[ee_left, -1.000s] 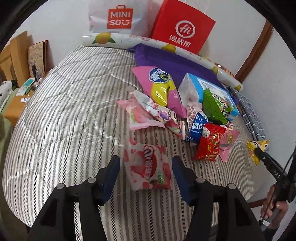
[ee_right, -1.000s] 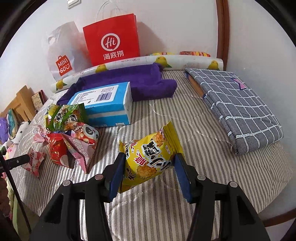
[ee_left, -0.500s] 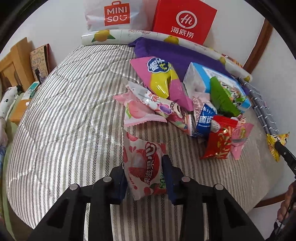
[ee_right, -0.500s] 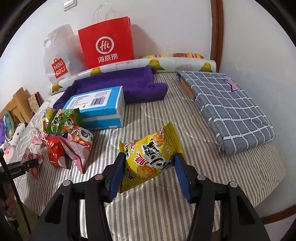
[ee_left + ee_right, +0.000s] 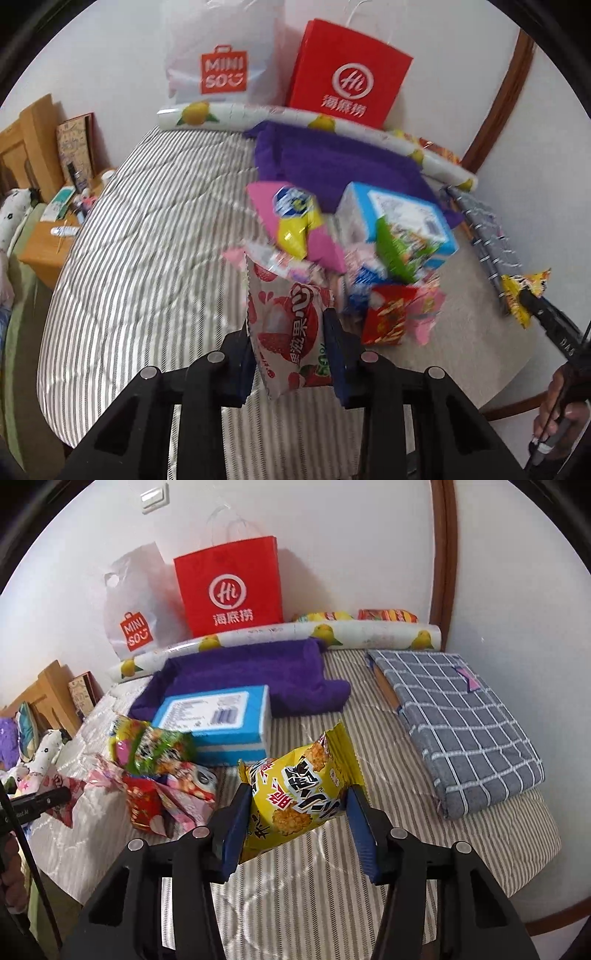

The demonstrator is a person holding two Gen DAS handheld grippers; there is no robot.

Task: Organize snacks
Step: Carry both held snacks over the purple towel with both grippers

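Observation:
My left gripper (image 5: pixel 290 354) is shut on a white and red strawberry snack packet (image 5: pixel 286 325) and holds it above the striped bed (image 5: pixel 147 258). My right gripper (image 5: pixel 295 812) is shut on a yellow snack packet (image 5: pixel 299 797), also lifted over the bed (image 5: pixel 332 886); that packet also shows at the right edge of the left wrist view (image 5: pixel 522 293). A pile of snack packets (image 5: pixel 369 266) lies on the bed beside a blue box (image 5: pixel 402 218). The pile (image 5: pixel 159 775) and the box (image 5: pixel 218 716) also show in the right wrist view.
A purple towel (image 5: pixel 251 672), a lemon-print roll (image 5: pixel 280 635), a red paper bag (image 5: pixel 229 587) and a white Miniso bag (image 5: pixel 133 616) stand at the wall. A grey checked folded cloth (image 5: pixel 454 716) lies at the right. A wooden bedside table (image 5: pixel 48 243) stands left of the bed.
My left gripper closed on the strawberry packet and lifted it off the bed. My right gripper kept hold of the yellow packet and raised it a little.

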